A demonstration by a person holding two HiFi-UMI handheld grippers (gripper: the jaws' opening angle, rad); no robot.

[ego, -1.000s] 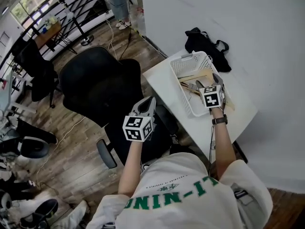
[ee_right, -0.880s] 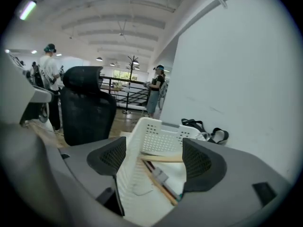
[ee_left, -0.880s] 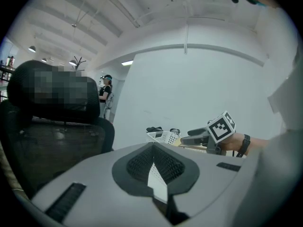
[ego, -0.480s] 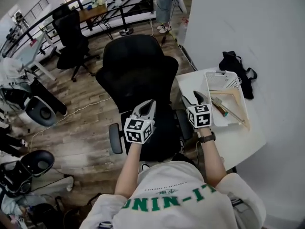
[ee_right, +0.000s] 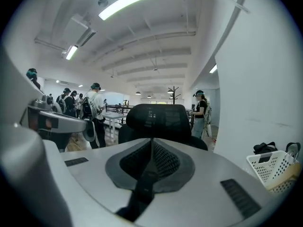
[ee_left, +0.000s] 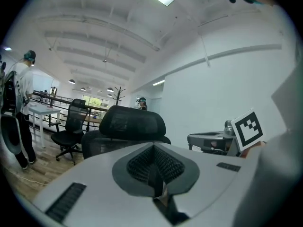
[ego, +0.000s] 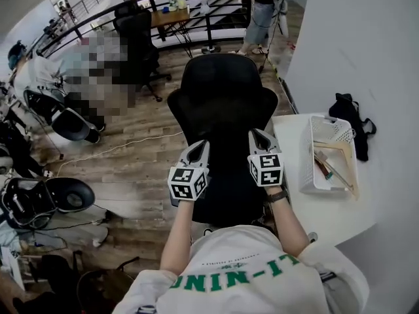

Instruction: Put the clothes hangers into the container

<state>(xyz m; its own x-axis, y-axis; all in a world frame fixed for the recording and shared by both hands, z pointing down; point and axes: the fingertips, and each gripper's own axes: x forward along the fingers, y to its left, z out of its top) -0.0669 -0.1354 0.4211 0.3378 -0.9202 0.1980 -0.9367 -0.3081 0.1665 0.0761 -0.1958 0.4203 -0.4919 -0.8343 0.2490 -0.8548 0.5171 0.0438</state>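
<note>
Head view: left hand-held gripper (ego: 199,148) and right hand-held gripper (ego: 256,137) are held mid-frame over a chair (ego: 226,97). Hangers (ego: 334,144) are seen in the basket (ego: 306,165) on the table (ego: 327,208), centre right.
Left gripper view: jaws pressed together, nothing btwn.
Right gripper view: jaws have just been closing, now nearly together, nothing btwn; basket seen lower right.

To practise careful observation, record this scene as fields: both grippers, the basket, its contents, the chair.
left gripper: shut, empty
right gripper: jaws have just been closing, now shut, nothing between them
white perforated plastic basket: on white table, right of grippers
light wooden clothes hangers: inside basket
black mesh-backed office chair: ahead of both grippers
</note>
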